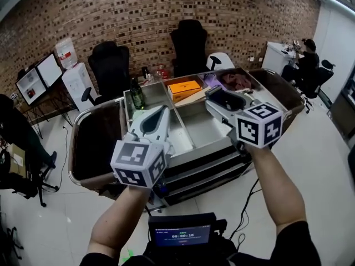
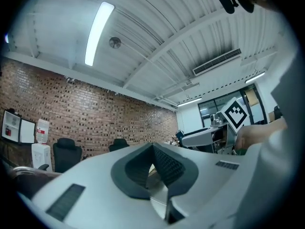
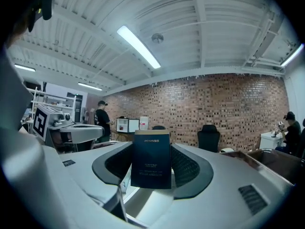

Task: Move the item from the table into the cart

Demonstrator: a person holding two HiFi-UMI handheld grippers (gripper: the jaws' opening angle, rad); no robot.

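Observation:
My right gripper (image 3: 151,149) is shut on a dark blue upright box (image 3: 151,162) with small pale print; the box stands between the ribbed pads and fills the gap. In the head view this gripper (image 1: 213,93) hovers over the right part of the metal cart (image 1: 186,148). The left gripper (image 1: 165,108) is held over the cart's left-middle compartment. Its jaws meet at the tips with nothing between them (image 2: 153,147). Both grippers point about level toward the brick wall.
The cart's compartments hold a green bottle (image 1: 137,95), an orange box (image 1: 184,86) and a purple-pink item (image 1: 236,81). Black office chairs (image 1: 111,65) stand behind it, monitors (image 1: 39,77) at left. A person sits at a desk (image 1: 305,60) far right. A screen device (image 1: 182,231) sits below.

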